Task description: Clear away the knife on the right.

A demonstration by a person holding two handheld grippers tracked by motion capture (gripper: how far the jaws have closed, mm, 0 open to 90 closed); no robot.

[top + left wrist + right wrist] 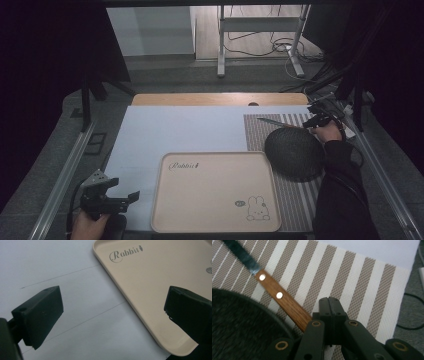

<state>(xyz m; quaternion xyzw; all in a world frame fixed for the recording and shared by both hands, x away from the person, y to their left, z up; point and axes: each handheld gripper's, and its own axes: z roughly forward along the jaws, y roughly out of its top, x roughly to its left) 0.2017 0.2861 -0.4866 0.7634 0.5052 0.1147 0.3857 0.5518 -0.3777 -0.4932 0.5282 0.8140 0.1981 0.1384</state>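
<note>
My right gripper [331, 305] had its jaws pressed together at the butt end of the knife's [282, 298] wooden handle. From the right gripper view I could not be sure the wood was really pinched between them or only lay under them, since the handle disappeared just at the jaw tips. The knife lay flat on the striped mat [352, 277], at the far right of the table, its blade [240, 253] pointing away from me and toward the left, with the handle running just beside the rim of the dark round bowl [239, 325].

My left gripper [112, 312] hung with its jaws wide apart and nothing between them, over the white sheet [50, 262] beside the near left corner of the beige tray [160, 280].

The risk, as I judged it, was the grip. If I had caught only the very end of the handle, the long blade would have levered the knife downward on lifting, and it could have swung or slipped out. If I had closed on nothing, I would have lifted empty jaws and nudged the knife askew. The bowl sat so close that a swinging handle could have knocked its rim. A dragged blade tip might also have caught in the weave of the mat and rucked it.
</note>
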